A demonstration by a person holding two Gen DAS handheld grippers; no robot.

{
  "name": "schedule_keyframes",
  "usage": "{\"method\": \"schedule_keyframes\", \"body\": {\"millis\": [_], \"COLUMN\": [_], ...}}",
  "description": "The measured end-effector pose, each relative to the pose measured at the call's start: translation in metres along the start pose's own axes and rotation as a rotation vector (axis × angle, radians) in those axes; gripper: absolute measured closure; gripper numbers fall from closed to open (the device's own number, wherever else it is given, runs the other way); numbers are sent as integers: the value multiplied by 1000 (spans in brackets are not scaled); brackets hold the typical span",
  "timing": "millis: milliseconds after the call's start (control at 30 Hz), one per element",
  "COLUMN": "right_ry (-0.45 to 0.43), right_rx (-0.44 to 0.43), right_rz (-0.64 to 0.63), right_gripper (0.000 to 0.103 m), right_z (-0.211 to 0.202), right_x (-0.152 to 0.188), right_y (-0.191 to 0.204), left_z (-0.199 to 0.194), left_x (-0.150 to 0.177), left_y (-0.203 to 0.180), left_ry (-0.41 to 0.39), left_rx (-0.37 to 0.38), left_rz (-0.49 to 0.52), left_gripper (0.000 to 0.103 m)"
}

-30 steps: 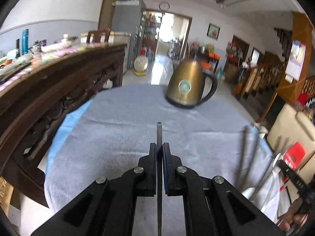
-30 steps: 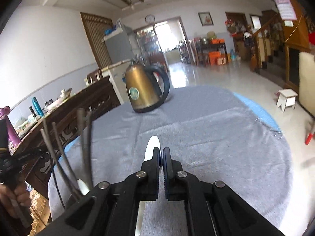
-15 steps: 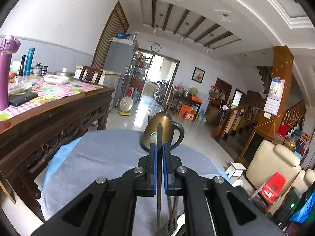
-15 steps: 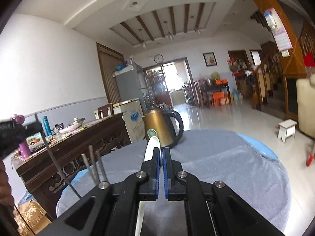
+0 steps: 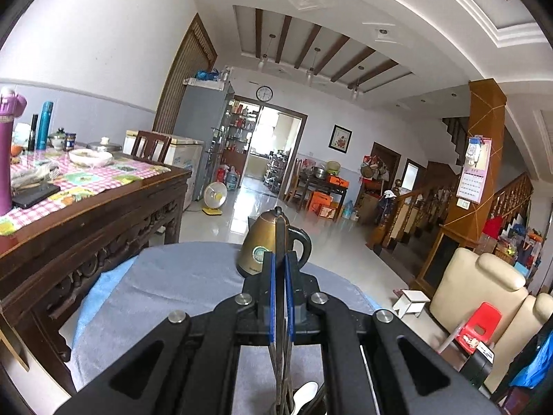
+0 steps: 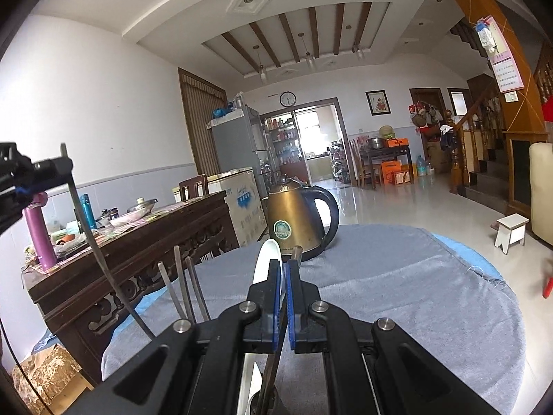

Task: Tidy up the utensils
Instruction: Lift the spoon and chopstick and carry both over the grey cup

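While both my grippers were raised above the grey cloth [image 6: 397, 276] on the round table, my left gripper [image 5: 280, 259] had its blue-padded fingers [image 5: 272, 297] pressed together on a thin metal utensil handle [image 5: 280, 235], which stood upright between them and poked out toward twelve o'clock, crossing in front of the gold kettle [image 5: 257, 245]. Below that gripper, at six o'clock in its view, a white spoon [image 5: 306, 392] showed beside the lower ends of other metal pieces; I could not tell what they rested in.

My right gripper [image 6: 284, 269] was clamped on a white spoon handle [image 6: 268, 259], its rounded end rising past the fingertips toward twelve o'clock. A flat dark metal strip [image 6: 296, 253] also stood just beside the right-hand pad; whether it was pinched too I could not tell. At nine to ten o'clock in that view three metal rods [image 6: 183, 283] leaned upward, near the gripper body, and the left tool held its long thin piece [image 6: 93, 242] slanting down from ten o'clock. The kettle [image 6: 297, 221] sat on the cloth at twelve o'clock, well apart from my fingers. A carved wooden sideboard [image 6: 138, 252] stood at nine o'clock, beside the table.
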State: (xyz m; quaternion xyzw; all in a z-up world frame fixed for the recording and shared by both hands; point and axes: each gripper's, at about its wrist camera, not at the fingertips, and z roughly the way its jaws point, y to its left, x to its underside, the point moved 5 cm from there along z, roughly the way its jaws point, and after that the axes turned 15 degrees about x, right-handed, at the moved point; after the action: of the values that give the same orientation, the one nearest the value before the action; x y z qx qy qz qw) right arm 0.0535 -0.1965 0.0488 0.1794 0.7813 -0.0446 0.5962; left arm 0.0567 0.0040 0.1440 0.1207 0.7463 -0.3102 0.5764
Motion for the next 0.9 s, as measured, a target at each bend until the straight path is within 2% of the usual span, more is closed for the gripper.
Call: {"method": "schedule_keyframes", "body": {"millis": [333, 900], "right_ry": [-9, 26], "right_rx": [-3, 2], "right_rz": [2, 13], "right_gripper": [99, 99], "right_z": [-3, 4], "right_x": [-3, 3], "right_y": [-2, -3], "left_z": [-2, 6], "left_x": [-2, 13], "left_y": [-14, -12], "left_ry": [6, 52], "left_rx": [0, 23], "left_rz": [27, -12], "left_gripper": [98, 98]}}
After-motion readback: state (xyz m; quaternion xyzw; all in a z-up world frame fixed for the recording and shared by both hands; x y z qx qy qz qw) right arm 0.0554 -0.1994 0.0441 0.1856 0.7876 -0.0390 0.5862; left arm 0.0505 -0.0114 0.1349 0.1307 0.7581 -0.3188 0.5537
